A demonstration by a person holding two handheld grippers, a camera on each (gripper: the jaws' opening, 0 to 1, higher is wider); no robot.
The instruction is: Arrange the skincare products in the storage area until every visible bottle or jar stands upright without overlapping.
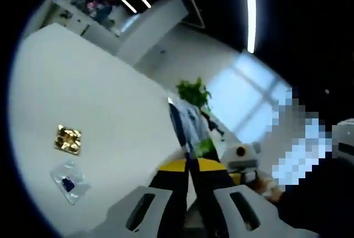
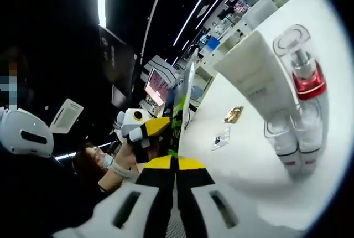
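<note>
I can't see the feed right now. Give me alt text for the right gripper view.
The right gripper has its jaws shut on nothing, over a white table. To the right are a white tube, a clear bottle with a red band and two small clear bottles; farther back lie a gold sachet and a clear sachet.

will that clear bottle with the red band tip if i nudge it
Probably yes: the clear bottle with the red band looks tall and narrow, so a high push may topple it. Its glossy wall likely slips in the jaws. It stands close to the white tube, which might get bumped.
</note>
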